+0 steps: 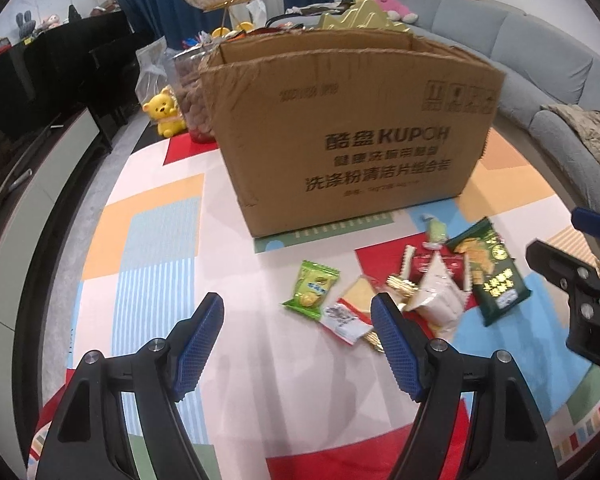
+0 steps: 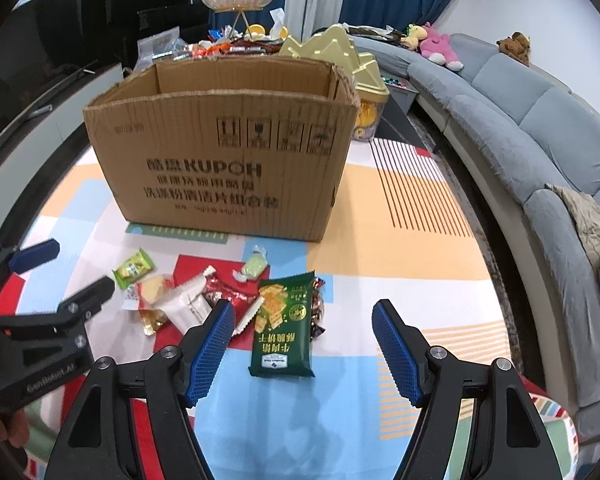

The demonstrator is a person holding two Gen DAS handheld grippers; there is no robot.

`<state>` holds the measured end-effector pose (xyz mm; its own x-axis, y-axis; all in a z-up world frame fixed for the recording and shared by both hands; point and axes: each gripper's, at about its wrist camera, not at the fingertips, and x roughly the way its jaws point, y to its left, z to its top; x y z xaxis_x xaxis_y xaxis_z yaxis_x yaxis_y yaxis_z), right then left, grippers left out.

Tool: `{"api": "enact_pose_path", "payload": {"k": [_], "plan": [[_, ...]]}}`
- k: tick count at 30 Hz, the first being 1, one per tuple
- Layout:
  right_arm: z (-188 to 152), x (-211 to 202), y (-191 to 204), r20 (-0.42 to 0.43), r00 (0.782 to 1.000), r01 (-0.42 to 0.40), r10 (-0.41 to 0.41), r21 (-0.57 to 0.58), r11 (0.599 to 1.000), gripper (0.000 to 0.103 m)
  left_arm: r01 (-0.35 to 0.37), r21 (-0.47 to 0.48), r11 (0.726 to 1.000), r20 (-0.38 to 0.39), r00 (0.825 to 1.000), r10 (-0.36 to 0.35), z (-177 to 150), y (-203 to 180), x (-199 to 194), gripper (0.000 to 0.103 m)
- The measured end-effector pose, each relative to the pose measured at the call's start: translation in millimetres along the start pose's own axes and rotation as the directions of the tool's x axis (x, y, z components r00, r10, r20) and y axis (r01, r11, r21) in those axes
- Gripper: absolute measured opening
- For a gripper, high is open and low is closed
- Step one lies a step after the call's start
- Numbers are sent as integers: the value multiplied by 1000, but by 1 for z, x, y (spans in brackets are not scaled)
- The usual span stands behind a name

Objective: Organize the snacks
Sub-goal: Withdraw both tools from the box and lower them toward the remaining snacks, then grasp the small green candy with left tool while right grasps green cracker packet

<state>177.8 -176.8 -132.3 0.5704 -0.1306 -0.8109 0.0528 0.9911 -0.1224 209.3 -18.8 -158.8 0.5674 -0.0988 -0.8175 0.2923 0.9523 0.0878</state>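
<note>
while both tools hover above the patterned mat (image 2: 400,240), a cardboard box (image 2: 228,160) stands open-topped as the landmark, with the loose snacks scattered just in front of its printed face. left gripper (image 1: 298,338): fingers spread wide, nothing between them, nearest the light green packet (image 1: 311,289) at the left end of the pile in front of the box. right gripper (image 2: 303,346): fingers likewise spread wide and empty, with the dark green cracker bag (image 2: 284,326) lying flat between and just ahead of its blue pads (image 2: 396,350). white pouch (image 2: 188,306) and red wrapper (image 2: 228,294) overlap one another beside the cracker bag, nearer the box. likely step: pick one snack and drop it into the box. to do it well, take the cracker bag first, since it lies clear of the pile; lower the pads astride its narrow width, close on the bag alone, lift above the box rim before releasing
</note>
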Motion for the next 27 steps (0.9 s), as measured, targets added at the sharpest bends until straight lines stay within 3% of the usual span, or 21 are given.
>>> {"api": "enact_pose_path", "payload": {"k": [17,27], "plan": [[-13,50,3,-122,992,30,-28,18,999,72,-11,65,998,-46,999,14,6,4,50,74],[-18,72,4,-166,986,32,-27,24,999,71,17,70,997,-58,998,-12,13,7,74,66]]}}
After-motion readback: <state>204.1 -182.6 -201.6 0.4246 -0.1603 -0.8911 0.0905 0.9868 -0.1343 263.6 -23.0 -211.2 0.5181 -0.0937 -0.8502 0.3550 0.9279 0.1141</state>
